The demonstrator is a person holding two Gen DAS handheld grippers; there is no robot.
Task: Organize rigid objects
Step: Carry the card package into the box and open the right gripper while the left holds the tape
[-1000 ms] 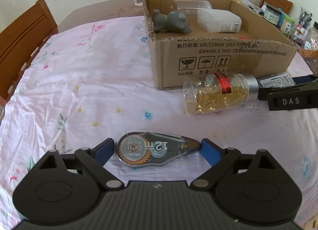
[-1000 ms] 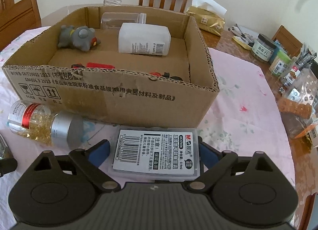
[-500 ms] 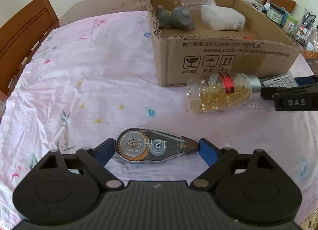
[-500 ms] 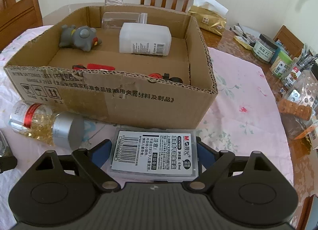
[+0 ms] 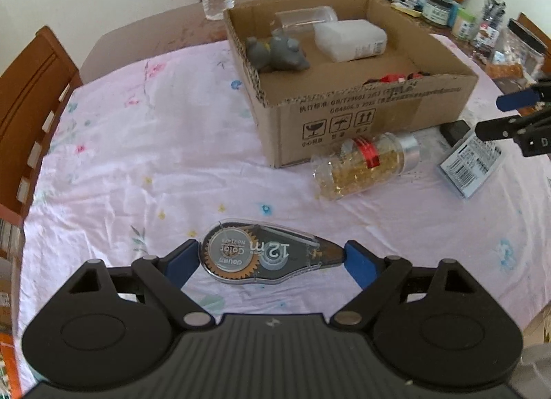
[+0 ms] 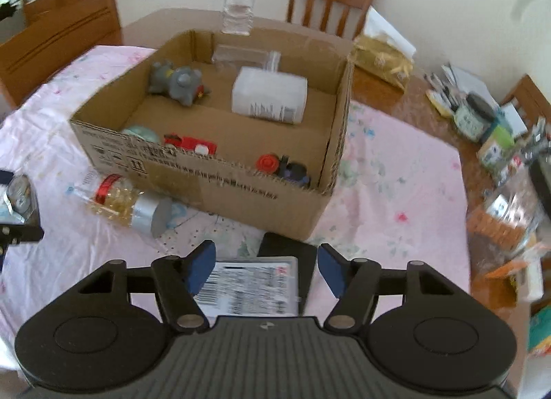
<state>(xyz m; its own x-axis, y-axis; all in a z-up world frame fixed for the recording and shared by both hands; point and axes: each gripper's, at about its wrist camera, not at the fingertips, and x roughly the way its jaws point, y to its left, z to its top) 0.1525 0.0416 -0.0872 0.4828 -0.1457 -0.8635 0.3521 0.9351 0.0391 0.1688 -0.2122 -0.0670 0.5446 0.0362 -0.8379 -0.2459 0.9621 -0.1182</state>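
- Left gripper (image 5: 272, 257) – clamped end to end on the correction tape (image 5: 261, 257), blue pads pressing on both tips. Jaws just nipped in that last bit to get there.
- Looking down from higher than a second ago, more of the box floor on show, so most likely the tape is already off the tablecloth (image 5: 137, 157) and ready to carry over.
- On the tape, upside down from here: "12m" and "Color". Brand line under it too small to trust.
- Cardboard box (image 5: 361, 113) in the middle, clearly the drop-off. Already holding a grey toy (image 5: 275, 54), a white bottle (image 5: 351, 39) and some red bits at the near wall.
- Printed on the front wall: Chinese text, "GB/T29601", a second GB number half lost, plus fragile, keep-dry and this-way-up symbols.
- Pill bottle (image 5: 361, 164) full of gold capsules, red band, silver cap – lying on its side just beside the box front, not touched yet.
- Plastic case (image 5: 471, 164) with a barcode label, near the box's right corner and sitting between the right gripper's jaws. Label text sharp earlier, now just smear.
- Right gripper (image 6: 267, 263) – jaws just closed in a lot around the case. Too blurry to say whether really pinching or only bracketing it.
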